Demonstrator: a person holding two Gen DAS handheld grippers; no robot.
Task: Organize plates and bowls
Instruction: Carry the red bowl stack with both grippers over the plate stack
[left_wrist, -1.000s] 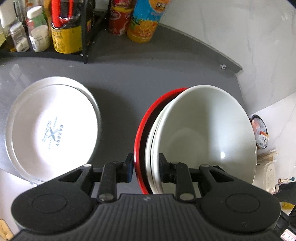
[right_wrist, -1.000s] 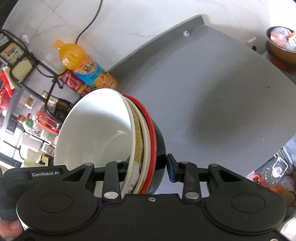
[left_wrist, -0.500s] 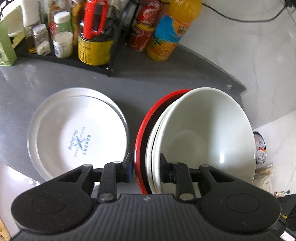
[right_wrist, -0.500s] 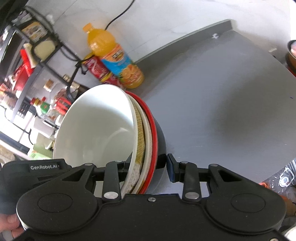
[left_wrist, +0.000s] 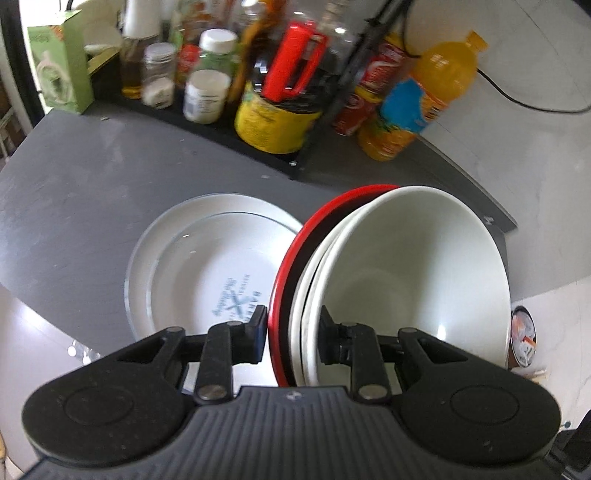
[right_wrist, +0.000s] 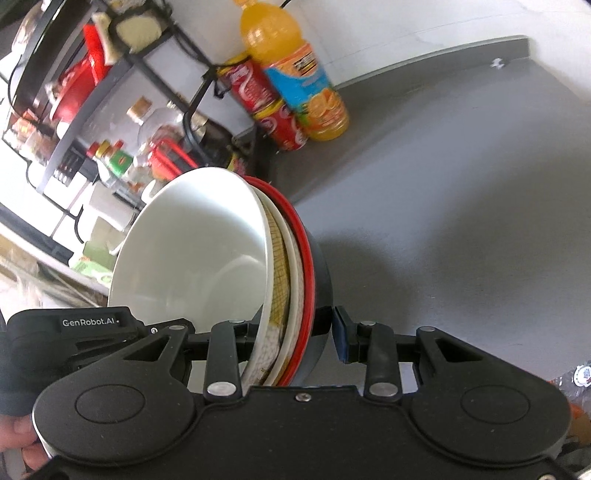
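The grey bench (left_wrist: 92, 192) carries a black rack (left_wrist: 221, 133) of bottles and jars along its back edge, with an orange juice bottle (right_wrist: 295, 70) and red cans (right_wrist: 273, 110) beside it near the back corner. A stack of white plates (left_wrist: 207, 266) lies flat on the bench toward its front edge, just left of the left claw (left_wrist: 291, 332).

A nested stack of bowls (left_wrist: 406, 273) is held on edge above the bench, white bowl innermost, then a patterned one, then a red-rimmed black bowl (right_wrist: 317, 273) outermost. Both claws grip it by the rim. The left claw stands narrow, clamped across the rims at the stack's near edge. The right claw (right_wrist: 295, 332) is likewise narrow, one pad inside the white bowl, the blue pad against the black bowl's outer wall.
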